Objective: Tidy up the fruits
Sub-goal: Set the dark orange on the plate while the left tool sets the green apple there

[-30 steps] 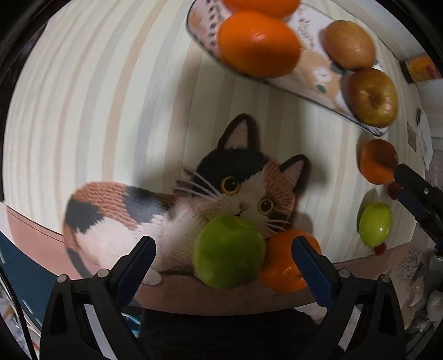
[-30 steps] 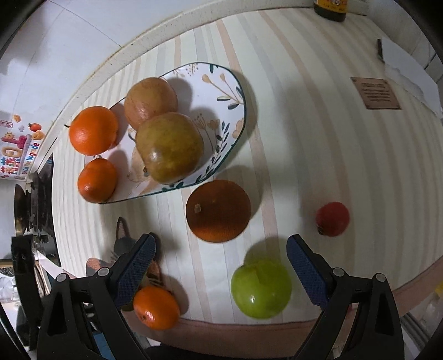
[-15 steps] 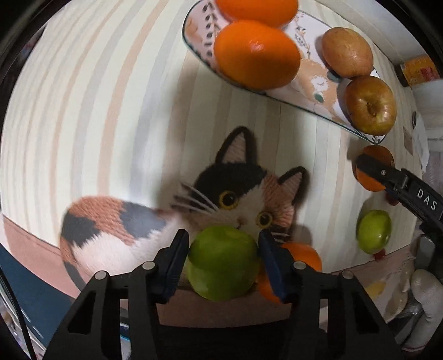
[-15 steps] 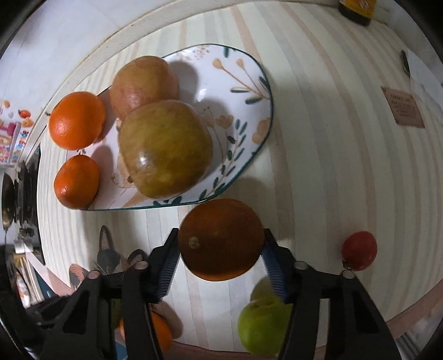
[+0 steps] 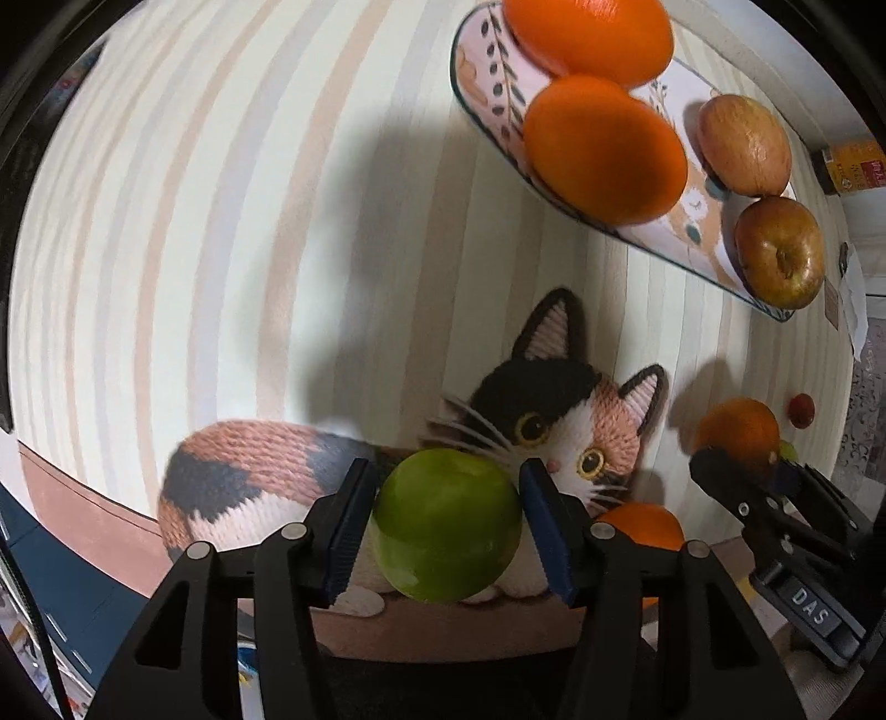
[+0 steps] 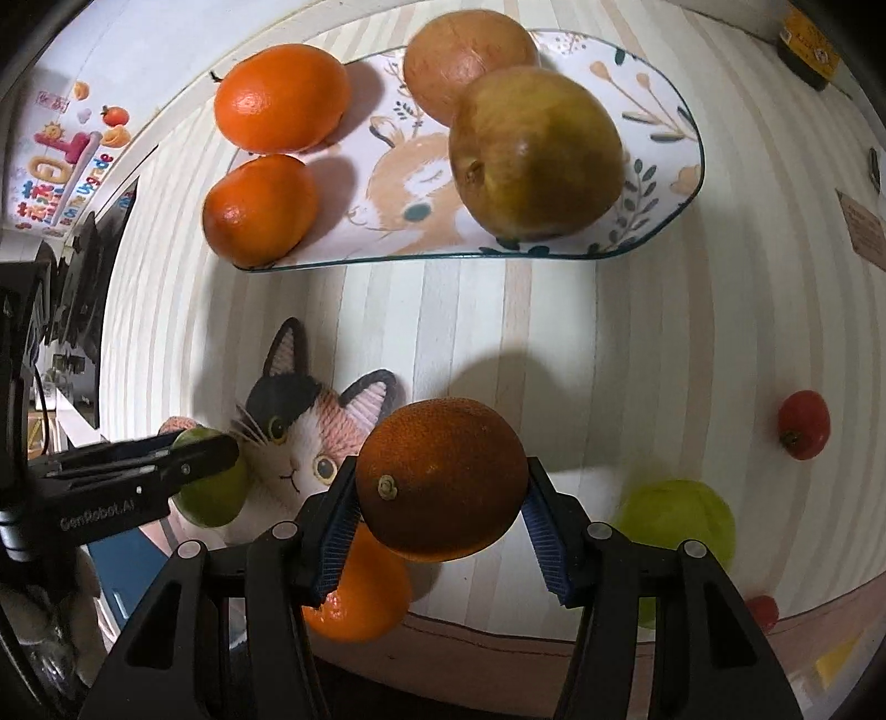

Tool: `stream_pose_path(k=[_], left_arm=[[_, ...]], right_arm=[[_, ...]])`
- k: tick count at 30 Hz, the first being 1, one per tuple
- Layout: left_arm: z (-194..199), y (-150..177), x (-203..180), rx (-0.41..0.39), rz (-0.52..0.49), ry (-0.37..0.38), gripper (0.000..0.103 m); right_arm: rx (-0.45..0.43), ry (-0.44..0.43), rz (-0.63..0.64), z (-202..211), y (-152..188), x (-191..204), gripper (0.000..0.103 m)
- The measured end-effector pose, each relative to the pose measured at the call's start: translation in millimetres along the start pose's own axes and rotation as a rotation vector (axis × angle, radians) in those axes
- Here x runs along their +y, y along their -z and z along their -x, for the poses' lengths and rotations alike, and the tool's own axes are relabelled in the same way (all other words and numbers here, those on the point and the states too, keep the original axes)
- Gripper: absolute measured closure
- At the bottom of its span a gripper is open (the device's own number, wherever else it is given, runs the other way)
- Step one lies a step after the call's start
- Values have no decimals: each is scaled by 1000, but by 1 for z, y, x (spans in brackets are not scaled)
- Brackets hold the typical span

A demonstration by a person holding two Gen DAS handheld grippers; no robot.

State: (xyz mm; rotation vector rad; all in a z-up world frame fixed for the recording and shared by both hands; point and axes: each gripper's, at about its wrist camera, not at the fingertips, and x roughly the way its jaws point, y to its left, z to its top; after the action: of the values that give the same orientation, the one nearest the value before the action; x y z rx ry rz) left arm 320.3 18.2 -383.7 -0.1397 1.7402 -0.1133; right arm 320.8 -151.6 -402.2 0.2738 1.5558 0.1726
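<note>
My left gripper [image 5: 446, 482] holds a green apple [image 5: 448, 531] over the cat picture [image 5: 554, 421] on the striped mat. Its pads press the apple's sides while the jaws are opening slightly. My right gripper [image 6: 440, 471] is shut on a dark orange [image 6: 443, 498], lifted just right of the cat's face. The flowered plate [image 6: 653, 111] lies farther back with two bright oranges [image 6: 282, 97] and two brownish fruits [image 6: 534, 152] on it. In the right wrist view the left gripper's fingers [image 6: 205, 459] and its apple show at the left.
A second green apple [image 6: 675, 520], a loose orange [image 6: 360, 603] and two small red fruits [image 6: 803, 423] lie on the mat near its front edge. A dark bottle [image 6: 803, 50] stands at the far right corner. A wall sticker [image 6: 61, 166] is at the left.
Both grippers went from wide open to closed, the left on the green apple and the right on the dark orange. The right gripper then carried its orange toward the cat picture.
</note>
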Motion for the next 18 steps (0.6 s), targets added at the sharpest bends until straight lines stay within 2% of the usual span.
stream_pose_path(k=[4,8,18], left_arm=[[-12,1,-4,39,-10,15,44],[-19,0,-4,65,-19,24,44],[9,7,-13,-95,-68,-38,45]], right_arm=[[0,5,-7,-3,7,1,44],[5,4,-21,-1,-1,-4,44],[-29,23,-9,6,3,-11,45]])
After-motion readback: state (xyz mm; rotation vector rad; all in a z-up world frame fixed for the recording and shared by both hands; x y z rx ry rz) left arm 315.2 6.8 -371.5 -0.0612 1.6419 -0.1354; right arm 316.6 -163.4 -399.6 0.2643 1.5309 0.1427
